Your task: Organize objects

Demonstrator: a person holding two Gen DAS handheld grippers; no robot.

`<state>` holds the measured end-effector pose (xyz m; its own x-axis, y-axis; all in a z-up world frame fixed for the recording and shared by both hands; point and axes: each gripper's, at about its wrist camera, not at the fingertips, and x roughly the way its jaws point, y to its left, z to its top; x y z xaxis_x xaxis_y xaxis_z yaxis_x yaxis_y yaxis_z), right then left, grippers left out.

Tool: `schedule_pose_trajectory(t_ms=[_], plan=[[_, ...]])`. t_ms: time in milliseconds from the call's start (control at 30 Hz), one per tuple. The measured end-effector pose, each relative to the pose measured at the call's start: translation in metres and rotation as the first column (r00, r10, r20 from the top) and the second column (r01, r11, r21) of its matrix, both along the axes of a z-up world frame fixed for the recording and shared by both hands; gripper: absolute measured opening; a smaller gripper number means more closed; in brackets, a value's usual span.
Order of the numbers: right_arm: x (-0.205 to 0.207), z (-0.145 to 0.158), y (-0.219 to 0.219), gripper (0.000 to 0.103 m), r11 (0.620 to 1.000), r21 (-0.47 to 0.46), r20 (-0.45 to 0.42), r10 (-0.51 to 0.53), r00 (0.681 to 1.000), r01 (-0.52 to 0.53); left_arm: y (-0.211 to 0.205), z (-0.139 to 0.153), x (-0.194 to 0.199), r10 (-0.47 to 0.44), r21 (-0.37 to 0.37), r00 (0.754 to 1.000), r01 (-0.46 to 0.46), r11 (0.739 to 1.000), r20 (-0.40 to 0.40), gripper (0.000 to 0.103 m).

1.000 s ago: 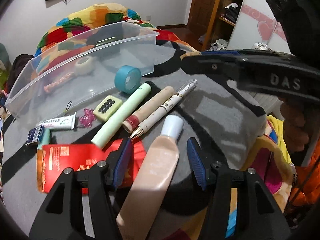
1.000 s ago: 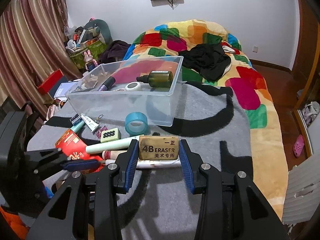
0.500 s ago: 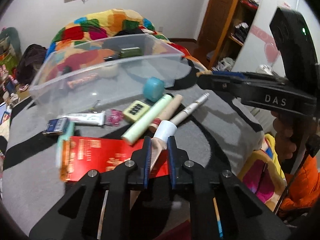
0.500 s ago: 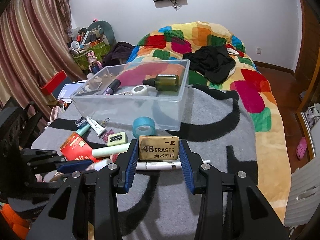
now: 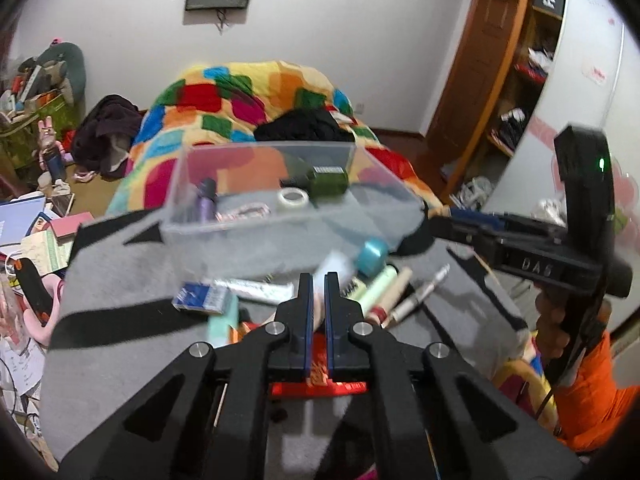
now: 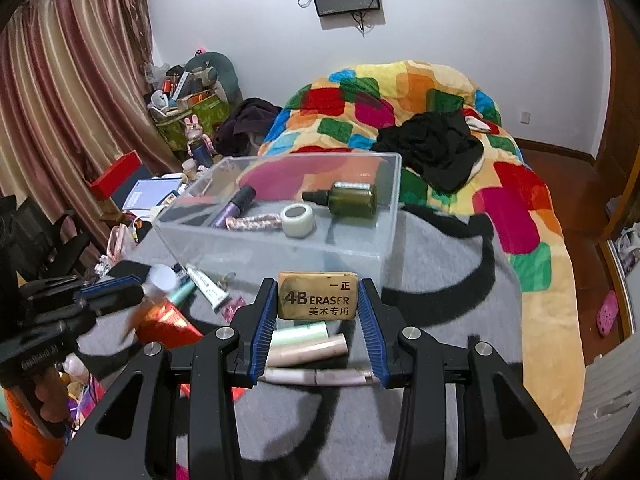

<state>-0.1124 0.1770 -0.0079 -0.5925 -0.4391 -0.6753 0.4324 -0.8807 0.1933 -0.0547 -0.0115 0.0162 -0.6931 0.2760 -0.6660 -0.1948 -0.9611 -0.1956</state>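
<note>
Your left tool point(image 5: 316, 296) is pinching the beige tube point(image 6: 138, 312), having just been closing its blue pads down on it; the tube's white cap point(image 6: 160, 276) is sticking up past the fingertips, lifted clear of the grey blanket point(image 6: 420, 264) and sitting just in front of the clear plastic bin point(image 6: 280, 248), toward the bin's left corner in the right wrist view. Your right tool point(image 6: 318, 300) is gripping the tan 4B eraser point(image 6: 317, 301) flat between its pads at a narrow spread, and it is hanging in front of the bin's near wall.

Inside the bin, a dark green bottle point(image 6: 344, 199) is lying on its side, with a white tape roll point(image 6: 298, 220) just beside it, then a pink braided piece point(image 6: 252, 223) and a purple tube point(image 6: 234, 208) further left.

In front of the bin, on the blanket, a teal tape roll point(image 5: 372, 256) is resting close to the bin's wall. Below it, a pale green tube point(image 5: 376, 290), a beige stick point(image 5: 394, 294) and a white pen point(image 5: 420, 296) are lying side by side. Left of these, a white ointment tube point(image 5: 256, 290) and a small blue box point(image 5: 198, 300) are lying, and a red packet point(image 6: 168, 326) is sitting under the lifted tube.
</note>
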Motion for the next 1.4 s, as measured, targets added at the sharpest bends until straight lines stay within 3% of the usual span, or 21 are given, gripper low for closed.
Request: schedule_pose_trajectory(t_ms=[200,333,433,500,567,733,800,867,1000,1200,1400], plan=[[-0.014,0.006,-0.010,0.037,1.000,-0.002,-0.016,0.002,1.000,-0.002,-0.009,0.016,-0.011,0.025,0.003,0.999,-0.025,1.000,-0.045,0.004],[-0.020,0.004,-0.014,0.037,1.000,0.008,-0.013,0.008,1.000,-0.008,-0.004,0.002,-0.018,0.015,-0.078,1.000,-0.016,0.997,-0.014,0.007],[-0.027,0.001,-0.014,0.037,1.000,0.015,-0.008,0.004,1.000,-0.003,-0.005,-0.017,-0.027,0.029,-0.116,0.999,-0.024,0.993,0.042,0.027],[-0.033,0.000,-0.015,0.037,1.000,0.017,-0.004,-0.002,1.000,0.002,-0.007,-0.025,-0.030,0.041,-0.123,0.997,-0.033,0.992,0.061,0.046],[-0.040,0.000,-0.016,0.037,1.000,0.021,-0.001,-0.008,1.000,0.008,-0.013,-0.033,-0.034,0.055,-0.116,0.995,-0.046,0.992,0.079,0.052],[-0.064,-0.005,-0.023,0.037,0.999,0.032,0.036,-0.017,0.999,0.016,-0.019,-0.045,-0.039,0.053,-0.094,0.991,-0.042,0.995,0.122,0.055],[-0.074,-0.010,-0.028,0.037,0.999,0.044,0.057,-0.020,0.998,0.018,-0.019,-0.047,-0.037,0.049,-0.086,0.991,-0.038,0.996,0.128,0.065],[-0.080,-0.015,-0.033,0.037,0.998,0.056,0.071,-0.020,0.997,0.016,-0.021,-0.049,-0.031,0.051,-0.085,0.990,-0.040,0.996,0.129,0.069],[-0.085,-0.024,-0.044,0.037,0.997,0.081,0.092,-0.002,0.996,-0.006,-0.027,-0.054,-0.018,0.057,-0.081,0.988,-0.046,0.996,0.143,0.075],[-0.081,-0.026,-0.050,0.037,0.995,0.103,0.083,0.009,0.996,-0.018,-0.035,-0.072,-0.009,0.066,-0.057,0.976,-0.056,0.997,0.206,0.076],[-0.066,-0.015,-0.042,0.047,0.996,0.085,0.062,0.022,0.998,-0.027,-0.038,-0.078,-0.001,0.068,0.012,0.973,-0.073,0.997,0.220,0.077]])
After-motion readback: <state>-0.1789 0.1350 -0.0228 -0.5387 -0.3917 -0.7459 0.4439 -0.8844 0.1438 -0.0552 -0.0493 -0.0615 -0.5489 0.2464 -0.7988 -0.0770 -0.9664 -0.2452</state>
